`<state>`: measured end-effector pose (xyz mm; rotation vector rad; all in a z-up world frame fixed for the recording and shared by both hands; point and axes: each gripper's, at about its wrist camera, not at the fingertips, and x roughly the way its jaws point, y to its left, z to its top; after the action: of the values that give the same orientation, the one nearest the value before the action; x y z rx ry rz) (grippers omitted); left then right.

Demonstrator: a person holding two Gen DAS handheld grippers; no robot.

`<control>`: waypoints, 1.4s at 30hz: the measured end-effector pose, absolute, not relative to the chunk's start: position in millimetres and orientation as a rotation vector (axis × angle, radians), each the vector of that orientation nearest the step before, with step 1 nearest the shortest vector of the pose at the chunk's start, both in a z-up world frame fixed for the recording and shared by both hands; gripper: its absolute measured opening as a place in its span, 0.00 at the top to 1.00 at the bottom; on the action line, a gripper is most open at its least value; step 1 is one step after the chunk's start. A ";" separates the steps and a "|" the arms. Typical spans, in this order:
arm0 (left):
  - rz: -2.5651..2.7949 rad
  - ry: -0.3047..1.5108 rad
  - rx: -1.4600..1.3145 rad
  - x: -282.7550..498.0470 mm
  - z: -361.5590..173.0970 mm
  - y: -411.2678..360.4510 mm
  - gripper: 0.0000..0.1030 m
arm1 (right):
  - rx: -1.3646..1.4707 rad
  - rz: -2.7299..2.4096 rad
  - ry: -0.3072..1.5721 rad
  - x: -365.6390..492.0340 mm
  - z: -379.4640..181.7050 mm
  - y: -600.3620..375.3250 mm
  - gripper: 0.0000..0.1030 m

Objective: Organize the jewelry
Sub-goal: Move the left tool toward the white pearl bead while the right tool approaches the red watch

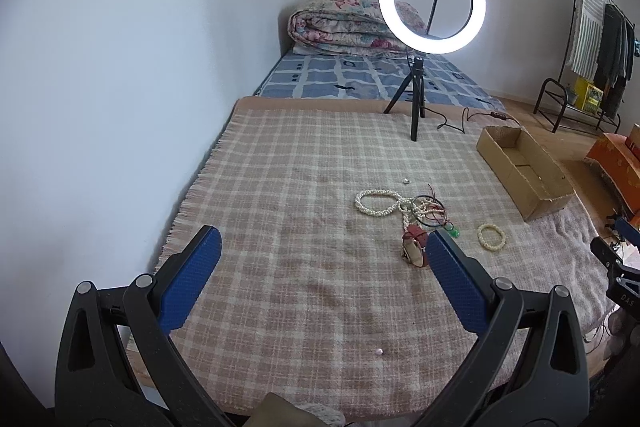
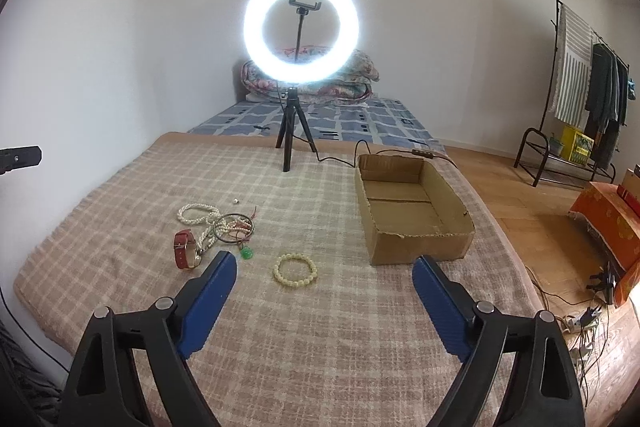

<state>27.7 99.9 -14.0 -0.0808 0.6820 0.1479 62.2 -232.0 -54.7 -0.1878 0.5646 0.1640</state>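
Note:
A tangle of jewelry lies on the checked blanket (image 1: 280, 187): a pearl necklace (image 1: 376, 202), dark bangles with bead strands (image 1: 428, 209), a red-strapped watch (image 1: 414, 247) and a green pendant (image 1: 454, 233). A pale bead bracelet (image 1: 491, 236) lies apart to the right. My left gripper (image 1: 322, 247) stands open above the blanket, its right finger next to the watch, nothing between the pads. In the right wrist view the bracelet (image 2: 295, 270) lies just ahead of my open right gripper (image 2: 324, 267), the watch (image 2: 185, 249) left of it. The cardboard box (image 2: 416, 239) stands empty.
A lit ring light on a tripod (image 2: 298, 39) stands at the blanket's far edge, its cable (image 2: 344, 157) running behind the box. Single loose beads (image 1: 379, 351) (image 2: 236, 201) lie on the blanket. Folded quilt (image 1: 344, 27) at the back; clothes rack (image 2: 584, 99) and floor cables (image 2: 576, 323) right.

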 end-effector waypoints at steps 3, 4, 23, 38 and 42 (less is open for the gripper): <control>0.141 0.709 -0.078 30.2 -23.3 102.8 0.00 | -0.207 0.189 0.587 71.0 -55.3 -226.2 0.14; 0.143 0.716 -0.073 30.9 -25.4 102.8 0.00 | -0.210 0.195 0.590 73.7 -55.4 -224.7 0.14; 0.033 0.863 -0.101 21.1 -75.5 103.4 0.00 | -0.193 0.326 0.659 122.1 -81.3 -200.5 0.23; -0.030 1.077 -0.269 8.0 -151.0 61.6 0.57 | -0.344 0.548 0.749 151.6 -112.1 -154.8 0.33; -0.038 1.101 -0.288 17.5 -163.5 52.2 0.68 | -0.376 0.624 0.797 158.9 -124.6 -141.1 0.43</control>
<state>17.5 52.2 -163.5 -0.2878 1.1010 -0.0384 158.9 -141.1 -124.6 -0.3764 0.7969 0.6241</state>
